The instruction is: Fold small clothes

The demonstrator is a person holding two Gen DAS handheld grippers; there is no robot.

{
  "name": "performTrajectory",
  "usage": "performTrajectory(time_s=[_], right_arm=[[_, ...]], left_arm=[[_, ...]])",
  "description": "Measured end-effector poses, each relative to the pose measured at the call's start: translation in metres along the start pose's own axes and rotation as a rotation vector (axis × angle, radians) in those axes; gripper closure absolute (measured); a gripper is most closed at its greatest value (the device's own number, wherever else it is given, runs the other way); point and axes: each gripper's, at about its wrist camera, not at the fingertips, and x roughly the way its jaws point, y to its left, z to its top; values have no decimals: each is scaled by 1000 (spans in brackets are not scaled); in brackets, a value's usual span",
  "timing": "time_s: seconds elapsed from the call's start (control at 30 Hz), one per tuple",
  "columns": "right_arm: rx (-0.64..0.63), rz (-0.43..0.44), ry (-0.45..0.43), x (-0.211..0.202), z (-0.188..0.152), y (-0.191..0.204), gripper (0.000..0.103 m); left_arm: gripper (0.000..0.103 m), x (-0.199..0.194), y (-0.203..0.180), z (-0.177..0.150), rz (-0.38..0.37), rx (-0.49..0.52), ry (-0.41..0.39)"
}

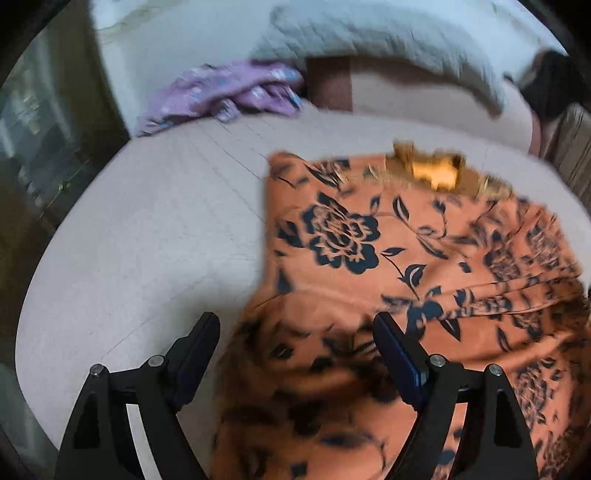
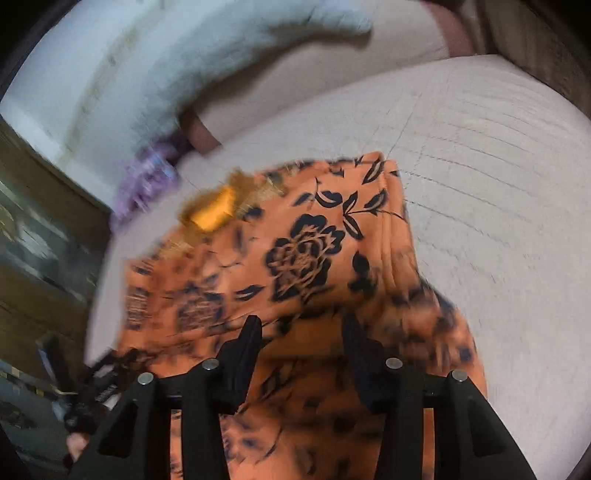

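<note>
An orange garment (image 1: pixel 369 240) printed with dark flowers lies spread on a beige cushioned surface (image 1: pixel 147 221). It has a yellow patch (image 1: pixel 432 173) at its far edge. My left gripper (image 1: pixel 295 325) hangs open and wide over the garment's near left edge, one finger over bare cushion and the other over cloth. In the right wrist view the same garment (image 2: pixel 306 251) fills the middle. My right gripper (image 2: pixel 301 325) stands open just above it, with cloth showing behind the gap and nothing pinched. Both views are blurred.
A crumpled purple garment (image 1: pixel 229 96) lies at the back left of the cushion, also seen as the purple garment (image 2: pixel 144 181). A white blanket (image 1: pixel 369 33) is bunched along the back. Dark furniture (image 1: pixel 44 147) stands beyond the left edge. Bare cushion (image 2: pixel 480 184) lies to the right.
</note>
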Motion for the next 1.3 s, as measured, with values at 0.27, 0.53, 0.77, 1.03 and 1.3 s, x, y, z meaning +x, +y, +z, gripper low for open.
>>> performTrajectory(time_s=[0.27, 0.53, 0.77, 1.03, 1.3], right_arm=[[163, -69, -86, -79, -42, -70, 42], [243, -17, 92, -81, -87, -116, 39], [56, -22, 170, -63, -131, -70, 40], [46, -106, 296, -63, -165, -72, 50], [92, -120, 350, -46, -171, -73, 70]], left_arm=[[18, -41, 76, -61, -2, -206, 43], [28, -55, 87, -109, -195, -191, 167], [66, -66, 58, -136, -218, -54, 222], [56, -59, 76, -169, -264, -182, 374], [76, -52, 66, -182, -277, -126, 402]])
